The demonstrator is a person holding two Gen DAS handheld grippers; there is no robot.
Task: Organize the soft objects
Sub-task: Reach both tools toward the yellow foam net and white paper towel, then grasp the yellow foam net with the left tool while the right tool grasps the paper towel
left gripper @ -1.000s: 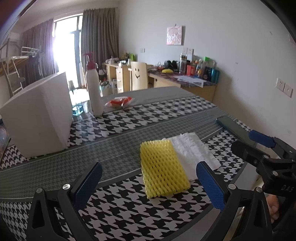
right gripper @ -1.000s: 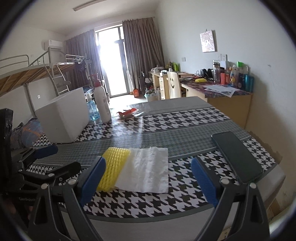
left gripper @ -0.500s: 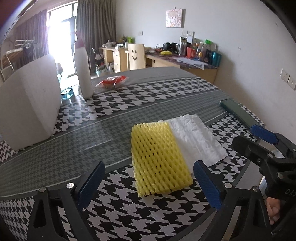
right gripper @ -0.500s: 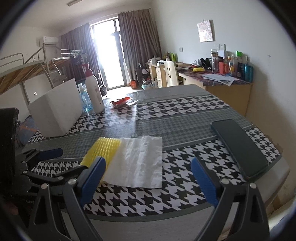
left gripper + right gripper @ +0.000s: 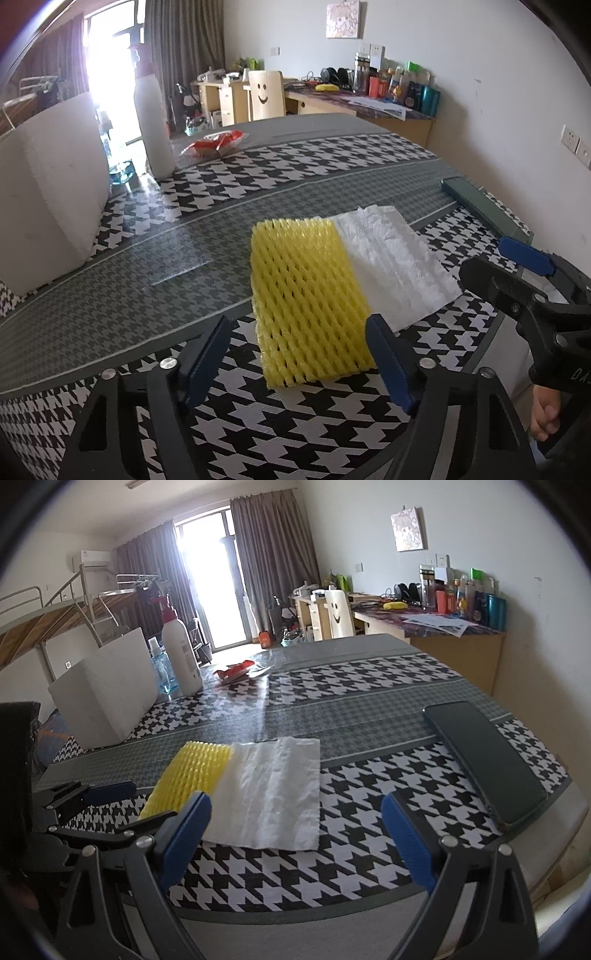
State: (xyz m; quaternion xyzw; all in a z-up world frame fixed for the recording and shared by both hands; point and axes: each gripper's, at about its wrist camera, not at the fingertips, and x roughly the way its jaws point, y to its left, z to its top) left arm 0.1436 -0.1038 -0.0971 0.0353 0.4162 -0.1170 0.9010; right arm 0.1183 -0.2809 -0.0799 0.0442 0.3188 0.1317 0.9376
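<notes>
Foam netting in yellow (image 5: 308,299) is laid flat on the houndstooth tablecloth (image 5: 317,166), near the table's front edge, with a white foam sheet (image 5: 395,262) lying against its right side and tucked slightly under it. The left gripper (image 5: 299,363) is held low over the front end of the yellow netting; its jaws are closing, and the near end of the netting is seen between the blue pads (image 5: 388,362), which are not yet pressed on it. The right gripper (image 5: 295,834) is held wide open above the near edge of the white sheet, with nothing gripped; its left pad is seen over the sheet's front left corner. A dark phone (image 5: 484,764) is placed near the table's right edge, well apart from the sheet. Further back, a white foam box (image 5: 107,694), a white pump bottle (image 5: 181,653) and a red packet (image 5: 212,144) are set on the table. Part of a person's hand (image 5: 545,413) is visible under the right gripper's body.
</notes>
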